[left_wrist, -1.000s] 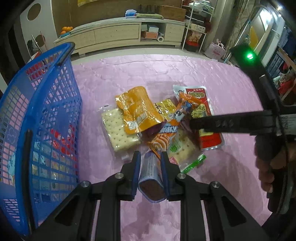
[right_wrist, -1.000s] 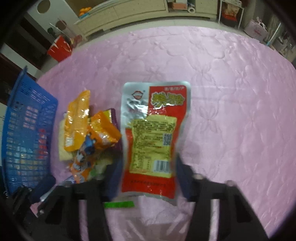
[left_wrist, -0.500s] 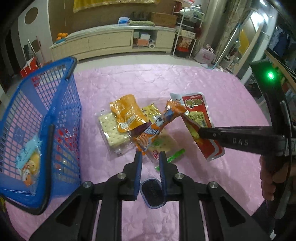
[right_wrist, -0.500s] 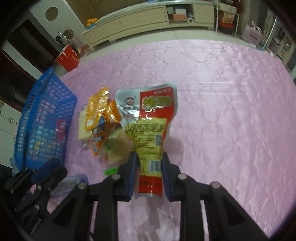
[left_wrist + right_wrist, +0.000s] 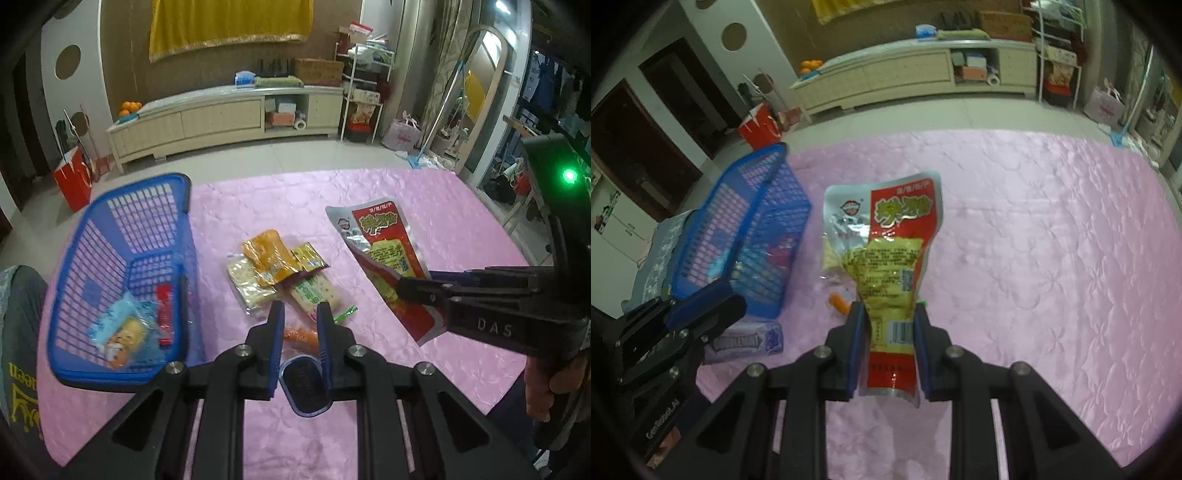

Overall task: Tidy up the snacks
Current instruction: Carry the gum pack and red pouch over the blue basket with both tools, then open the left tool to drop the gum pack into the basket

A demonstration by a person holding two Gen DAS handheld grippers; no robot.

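My left gripper (image 5: 300,314) is shut on a purple Doublemint gum pack (image 5: 304,387), held above the pink cloth; the pack also shows in the right wrist view (image 5: 744,341). My right gripper (image 5: 888,314) is shut on a red and silver snack pouch (image 5: 886,243), lifted off the cloth; the pouch hangs at the right in the left wrist view (image 5: 384,254). A blue basket (image 5: 122,280) at the left holds a light blue packet (image 5: 118,332) and a red stick packet (image 5: 164,314). A pile of snacks (image 5: 280,277) lies on the cloth between basket and pouch.
An orange packet (image 5: 299,334) and a green stick (image 5: 345,314) lie just beyond my left fingertips. The pink cloth (image 5: 1052,240) stretches wide to the right. A cabinet (image 5: 229,118) stands across the floor behind.
Both grippers have risen and pulled back from the pile. The red pouch now hangs clear of the cloth. The orange cartoon packet has dropped back near my left fingertips.
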